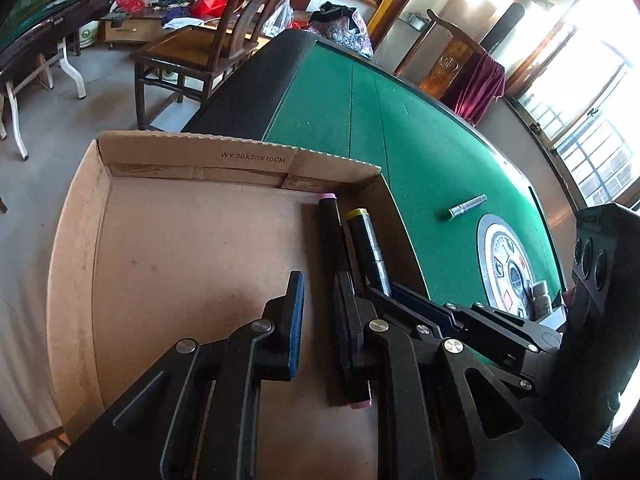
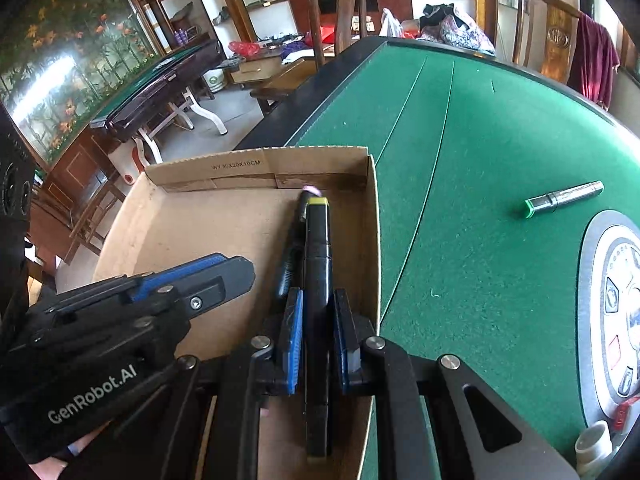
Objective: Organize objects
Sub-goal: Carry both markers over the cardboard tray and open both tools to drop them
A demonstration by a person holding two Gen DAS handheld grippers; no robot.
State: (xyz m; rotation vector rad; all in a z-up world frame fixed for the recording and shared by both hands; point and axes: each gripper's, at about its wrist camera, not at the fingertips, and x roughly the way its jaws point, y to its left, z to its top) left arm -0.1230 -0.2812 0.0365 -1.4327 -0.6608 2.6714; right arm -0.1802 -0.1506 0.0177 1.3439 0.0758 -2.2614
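An open cardboard box [image 1: 200,156] [image 2: 240,168] stands on the green felt table [image 1: 420,140] [image 2: 480,140] at its left edge. Inside, a black marker with pink caps [image 1: 330,224] [image 2: 296,236] lies on the floor. My left gripper [image 1: 319,280] [image 2: 240,270] hangs just over that marker, shut, with nothing between its pads. My right gripper [image 2: 318,294] [image 1: 384,292] is shut on a black marker with a yellow cap [image 2: 318,240] [image 1: 366,248], held along the box's right wall. A third marker with a green cap [image 1: 466,207] [image 2: 564,199] lies loose on the felt to the right.
A round control panel [image 1: 508,264] [image 2: 616,300] is set into the table's middle, with small white containers [image 1: 540,296] [image 2: 594,444] beside it. Wooden chairs [image 1: 188,52] [image 2: 340,0] stand past the far edge. A second table [image 2: 160,80] stands at the left.
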